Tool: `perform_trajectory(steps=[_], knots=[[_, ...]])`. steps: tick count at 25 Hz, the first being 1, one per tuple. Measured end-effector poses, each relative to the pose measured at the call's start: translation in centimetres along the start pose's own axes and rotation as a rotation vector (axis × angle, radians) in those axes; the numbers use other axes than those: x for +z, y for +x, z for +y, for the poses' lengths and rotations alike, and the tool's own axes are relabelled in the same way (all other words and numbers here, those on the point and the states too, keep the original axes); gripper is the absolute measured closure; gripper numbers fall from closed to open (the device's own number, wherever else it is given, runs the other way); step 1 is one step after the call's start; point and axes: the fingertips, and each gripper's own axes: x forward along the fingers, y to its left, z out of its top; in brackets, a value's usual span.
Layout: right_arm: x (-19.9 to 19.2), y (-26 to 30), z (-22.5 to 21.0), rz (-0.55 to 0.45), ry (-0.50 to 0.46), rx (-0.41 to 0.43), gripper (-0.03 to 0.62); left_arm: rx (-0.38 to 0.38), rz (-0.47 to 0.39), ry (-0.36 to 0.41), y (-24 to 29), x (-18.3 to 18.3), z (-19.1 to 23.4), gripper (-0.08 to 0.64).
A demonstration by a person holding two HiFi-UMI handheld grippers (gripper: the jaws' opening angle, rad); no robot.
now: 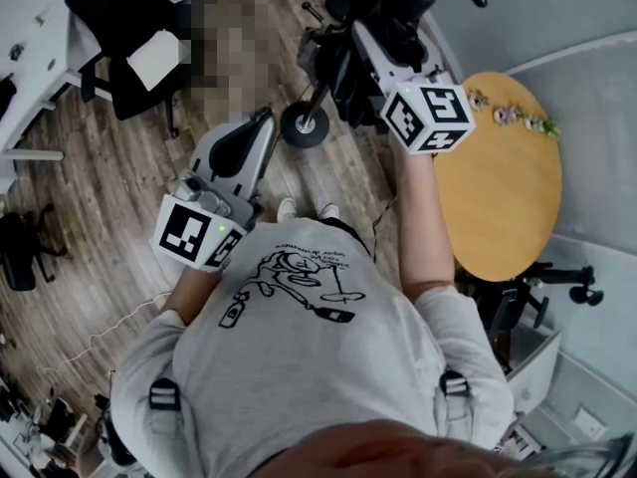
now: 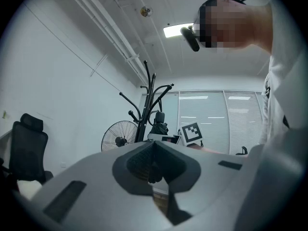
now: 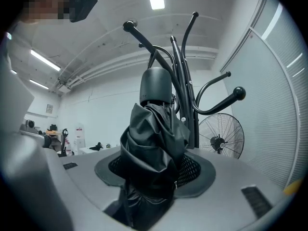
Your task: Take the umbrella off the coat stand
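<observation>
A folded black umbrella with a rounded grey handle stands right against the black coat stand and its curved hooks. My right gripper is shut on the umbrella's bunched fabric, below the handle. In the head view the right gripper reaches forward at arm's length into the dark umbrella. My left gripper is held low and nearer to the body, shut with nothing in it. The left gripper view looks past its own closed jaws to the coat stand and umbrella ahead.
A standing fan is beside the coat stand, near the wall. A round wooden table lies to the right of the person. Black office chairs and white desks are at the left. The floor is wood planks.
</observation>
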Motion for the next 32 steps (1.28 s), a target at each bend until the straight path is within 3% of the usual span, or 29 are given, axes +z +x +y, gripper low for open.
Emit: perform_trajectory(steps=[32], knots=[[5.3, -2.4, 2.2, -0.081, -0.074, 0.011, 0.35, -0.02, -0.01, 0.02, -0.1, 0.5, -0.4, 0.552]])
